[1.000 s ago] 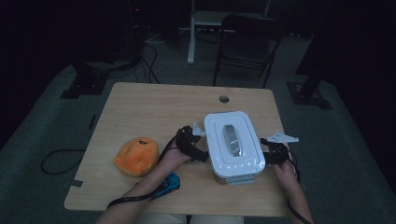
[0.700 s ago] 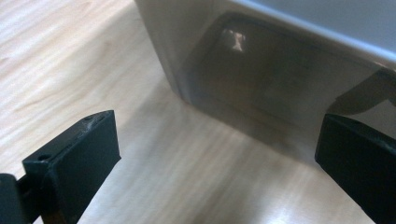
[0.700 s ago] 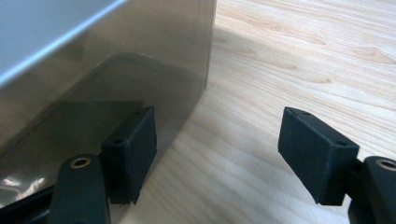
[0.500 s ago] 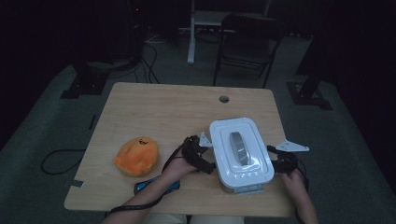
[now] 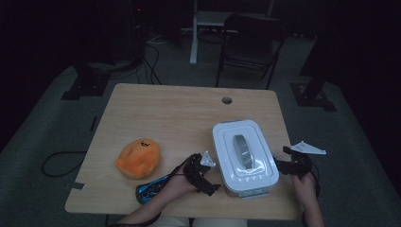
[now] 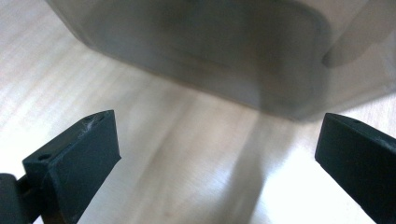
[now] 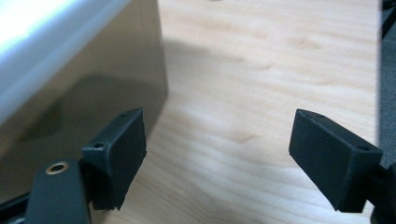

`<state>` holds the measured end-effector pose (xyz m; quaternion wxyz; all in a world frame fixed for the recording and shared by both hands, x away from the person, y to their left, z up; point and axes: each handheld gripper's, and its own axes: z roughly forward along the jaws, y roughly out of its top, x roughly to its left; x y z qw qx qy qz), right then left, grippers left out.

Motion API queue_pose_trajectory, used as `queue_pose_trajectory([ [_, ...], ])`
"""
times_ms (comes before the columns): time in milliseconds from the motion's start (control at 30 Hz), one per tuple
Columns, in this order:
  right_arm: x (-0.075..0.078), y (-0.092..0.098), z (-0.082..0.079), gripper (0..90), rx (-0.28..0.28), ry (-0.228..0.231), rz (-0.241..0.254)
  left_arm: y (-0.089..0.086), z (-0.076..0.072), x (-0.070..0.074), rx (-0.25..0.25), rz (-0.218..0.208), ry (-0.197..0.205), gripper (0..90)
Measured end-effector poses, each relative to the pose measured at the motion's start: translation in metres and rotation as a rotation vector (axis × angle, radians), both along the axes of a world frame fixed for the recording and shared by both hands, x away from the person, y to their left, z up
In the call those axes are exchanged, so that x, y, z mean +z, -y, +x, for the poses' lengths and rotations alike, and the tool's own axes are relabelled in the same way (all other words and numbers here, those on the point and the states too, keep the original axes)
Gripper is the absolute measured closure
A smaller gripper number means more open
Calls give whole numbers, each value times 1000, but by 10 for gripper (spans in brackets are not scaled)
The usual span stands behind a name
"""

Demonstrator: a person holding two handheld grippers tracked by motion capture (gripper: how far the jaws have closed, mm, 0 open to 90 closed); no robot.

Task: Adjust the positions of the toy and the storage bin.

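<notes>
On the pale wooden table (image 5: 156, 113), an orange round plush toy (image 5: 139, 158) lay at the left and a blue wrapped packet (image 5: 150, 188) sat near the front edge beside the person's left forearm, both well clear of the work. The left gripper (image 5: 206, 177) stood just beside the left wall of the white lidded plastic storage box with a grey handle (image 5: 242, 158), its jaws apart with nothing between them; in the left gripper view its black fingertips (image 6: 88, 144) framed bare wood, the box wall ahead of them. The box rested on the right half of the table, close to the front edge. The right gripper (image 5: 285, 163) stood at the box's right side, its jaws having just been opening and now spread wide over empty tabletop, as the right gripper view showed. To shift the box well, both tools would probably have to press its opposite walls low and evenly, so that it slides without tipping or turning. Compared with a second earlier, the box sat nearer the person and farther right, and both grippers had let go of its sides.
</notes>
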<state>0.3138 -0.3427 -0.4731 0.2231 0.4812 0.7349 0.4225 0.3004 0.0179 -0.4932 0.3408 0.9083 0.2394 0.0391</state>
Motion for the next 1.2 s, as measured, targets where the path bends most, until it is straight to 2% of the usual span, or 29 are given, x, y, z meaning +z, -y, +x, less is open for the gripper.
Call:
queue_pose_trajectory([
  [100,21,0,-5,171,-27,33,-5,-1,-6,-6,6,-20,-22,4],
  [200,36,-6,-8,171,-11,30,-46,0,-11,-12,13,-19,-21,4],
  [267,45,-12,-9,172,-15,34,-61,1,-14,-14,-2,-33,-35,4],
  [333,52,-16,-10,165,-21,48,-57,2,-16,-17,-25,-20,-30,4],
  [367,56,-18,-10,152,-36,51,-72,2,-16,-18,-33,-19,-44,4],
  [433,63,-20,-11,142,-47,70,-76,2,-17,-21,-25,-19,-34,4],
  [500,65,-21,-11,142,-56,69,-69,1,-19,-23,-28,-15,-21,4],
  [533,73,-25,-14,142,-71,90,-51,0,-20,-24,-23,-16,-18,4],
  [600,81,-32,-19,140,-79,95,-55,-1,-22,-25,-25,-24,-5,4],
  [667,87,-41,-25,134,-72,114,-48,0,-24,-26,-20,-8,25,4],
  [767,97,-55,-33,122,-46,98,-45,1,-28,-29,-27,6,71,4],
  [867,103,-67,-40,118,31,82,-25,1,-31,-32,-31,8,112,4],
  [967,107,-80,-47,106,76,68,-5,0,-32,-32,-27,3,116,4],
  [1067,106,-93,-49,106,99,45,-27,0,-32,-33,-18,3,117,4],
  [1133,103,-99,-52,155,92,57,-38,0,-33,-33,-14,1,117,4],
  [1200,100,-104,-53,166,100,42,-39,-1,-33,-33,-16,3,117,4],
])
